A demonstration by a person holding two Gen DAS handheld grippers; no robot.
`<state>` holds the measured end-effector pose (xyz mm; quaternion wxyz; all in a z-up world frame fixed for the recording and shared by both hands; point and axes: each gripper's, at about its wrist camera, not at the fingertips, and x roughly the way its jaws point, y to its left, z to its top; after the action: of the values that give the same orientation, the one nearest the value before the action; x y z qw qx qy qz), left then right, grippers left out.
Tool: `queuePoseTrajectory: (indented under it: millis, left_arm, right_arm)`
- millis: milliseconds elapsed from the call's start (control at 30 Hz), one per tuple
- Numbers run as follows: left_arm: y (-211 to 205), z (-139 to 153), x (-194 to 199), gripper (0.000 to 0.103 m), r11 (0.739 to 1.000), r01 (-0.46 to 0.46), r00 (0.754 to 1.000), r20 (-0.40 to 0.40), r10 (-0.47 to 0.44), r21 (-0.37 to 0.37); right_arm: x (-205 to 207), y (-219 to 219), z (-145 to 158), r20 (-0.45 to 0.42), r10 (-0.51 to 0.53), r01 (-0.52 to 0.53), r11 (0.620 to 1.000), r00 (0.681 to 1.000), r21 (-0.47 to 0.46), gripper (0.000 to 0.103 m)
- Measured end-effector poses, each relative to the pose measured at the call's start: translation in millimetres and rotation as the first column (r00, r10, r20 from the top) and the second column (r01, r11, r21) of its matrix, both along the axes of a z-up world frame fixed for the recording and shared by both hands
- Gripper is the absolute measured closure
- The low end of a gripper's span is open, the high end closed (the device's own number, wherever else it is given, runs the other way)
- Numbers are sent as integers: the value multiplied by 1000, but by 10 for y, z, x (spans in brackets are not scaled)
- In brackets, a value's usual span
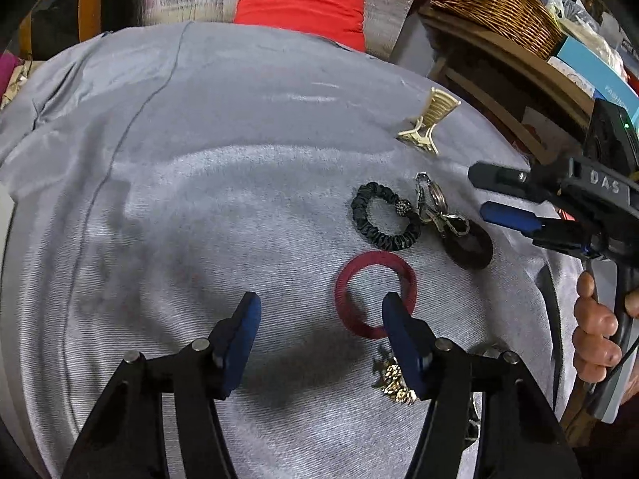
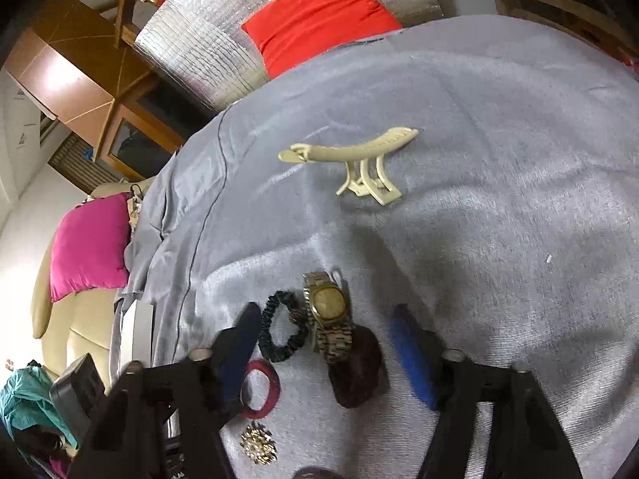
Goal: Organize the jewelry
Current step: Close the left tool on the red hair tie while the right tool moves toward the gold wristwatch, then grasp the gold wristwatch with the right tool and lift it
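Both wrist cameras are looking down along open fingers, close over the grey cloth (image 1: 199,183), sharing the red bangle (image 1: 375,299) and scrunchie (image 2: 279,331) ahead.

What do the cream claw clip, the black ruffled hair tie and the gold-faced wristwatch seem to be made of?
The cream claw hair clip looks like moulded plastic, smooth with a slight sheen. The black ruffled hair tie seems to be gathered satin-like fabric over elastic, judging by its shiny crinkles. The gold-faced wristwatch appears to be metal: its linked band glints, though plating or solid metal cannot be told.
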<state>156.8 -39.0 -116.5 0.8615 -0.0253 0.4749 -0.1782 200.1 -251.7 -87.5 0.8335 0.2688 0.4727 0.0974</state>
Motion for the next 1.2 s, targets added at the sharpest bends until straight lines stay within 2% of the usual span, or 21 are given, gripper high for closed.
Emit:
queuePoseTrajectory:
  millis: [33,67,133,167,200,233,300,500,667,700,767,800,1200]
  left_arm:
    - [-22,-20,4,41,1000,-1,1000,0,1,5]
    - [-60,-41,8,45,1000,0,1000,6,0,14]
    - [-108,-54,11,59,1000,3,1000,15,-4,22]
    - [-137,-66,10,72,999,5,1000,17,-5,33]
    - [-151,-78,7,78,999,5,1000,19,-5,41]
    - [-168,-81,5,80,999,2,1000,24,-3,43]
    - [-178,-71,7,93,1000,3,1000,24,-3,25]
    - [-139,14,-60,96,1000,14,999,32,-14,0]
    - [-39,80,-90,96,1000,4,999,48,-4,-5]
    - [-14,86,-85,96,1000,-1,999,51,1,-5]
    - [8,91,-78,96,1000,-10,999,51,10,-6]
    - [13,92,-75,96,1000,-11,999,49,11,-8]
    - [112,206,-105,96,999,-46,996,82,47,-9]
  right_arm:
    - [3,-6,-22,-9,-1,1,1000,1000,2,51]
    - [4,-22,-42,-14,-9,9,1000,1000,5,53]
    - [13,-40,-55,-13,-20,20,1000,1000,22,53]
    - [25,-33,-48,-9,-23,24,999,1000,29,53]
    - [27,-34,-42,-5,-25,25,999,1000,32,53]
    - [36,-15,-36,-1,-27,27,999,1000,36,53]
    - [76,52,-41,-5,-26,26,999,1000,43,53]
    - [188,202,-173,-39,-43,44,999,998,23,51]
    - [223,278,-203,-29,-45,45,999,999,-5,50]
    - [227,296,-205,-29,-42,41,999,999,-18,51]
    - [226,317,-226,-37,-50,47,997,998,-65,76]
    - [221,310,-242,-40,-54,51,996,998,-68,79]
    - [107,142,-102,30,-74,73,997,997,13,80]
